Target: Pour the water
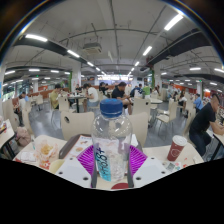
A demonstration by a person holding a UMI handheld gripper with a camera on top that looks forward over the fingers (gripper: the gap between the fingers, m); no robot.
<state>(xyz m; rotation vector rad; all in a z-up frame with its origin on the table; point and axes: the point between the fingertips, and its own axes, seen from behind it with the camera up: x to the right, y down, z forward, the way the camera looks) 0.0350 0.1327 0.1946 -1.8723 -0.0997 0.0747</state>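
I see the bottle (112,135), white-capped and upright, clenched between both pads (88,158) of my gripper (112,160) above a table (160,165) bearing a red cup (176,149) and food packaging (45,150), with seated people (120,95) beyond.

- A white table (75,172) carries the things.
- A clear water bottle (111,135) with blue cap stands on it.
- A red paper cup (176,149) stands near the bottle.
- A crumpled bag (45,152) lies at the other side.
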